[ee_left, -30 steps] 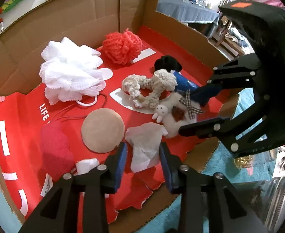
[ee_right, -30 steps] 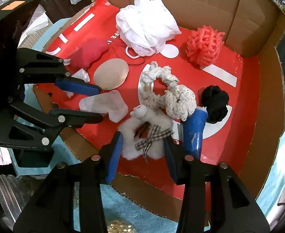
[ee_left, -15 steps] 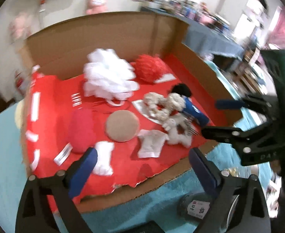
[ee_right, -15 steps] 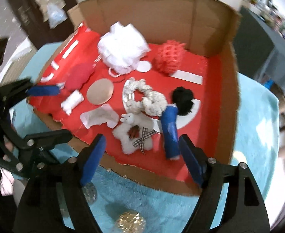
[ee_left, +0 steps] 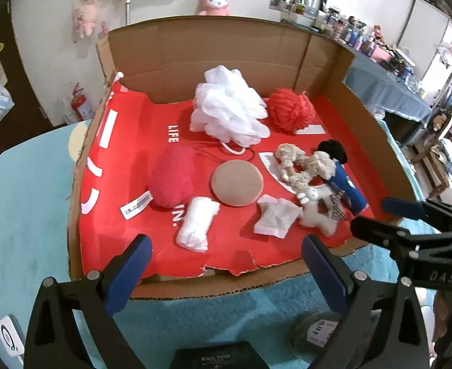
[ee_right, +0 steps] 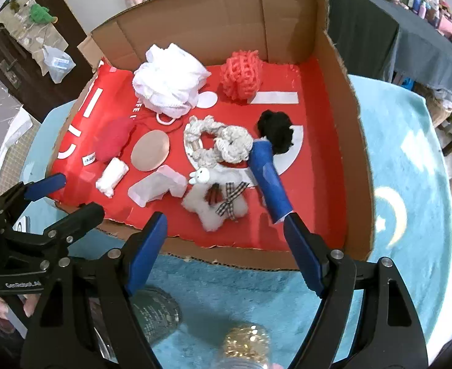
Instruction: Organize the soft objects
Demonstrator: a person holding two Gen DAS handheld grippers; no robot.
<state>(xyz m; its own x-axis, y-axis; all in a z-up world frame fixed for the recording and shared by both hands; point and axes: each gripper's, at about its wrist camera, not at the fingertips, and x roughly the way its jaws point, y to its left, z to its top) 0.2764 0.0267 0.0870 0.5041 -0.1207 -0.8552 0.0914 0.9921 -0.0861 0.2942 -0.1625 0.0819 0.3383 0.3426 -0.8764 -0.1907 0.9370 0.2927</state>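
Black pompom [ee_right: 275,132] half hidden behind blue roll [ee_right: 270,181].

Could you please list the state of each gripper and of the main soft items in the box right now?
left gripper: open, holding nothing.
right gripper: open, holding nothing.
cardboard box: open-topped, near wall cut low.
white mesh pouf: loose, by back wall.
blue roll: lying flat.
plush toy: lying flat.
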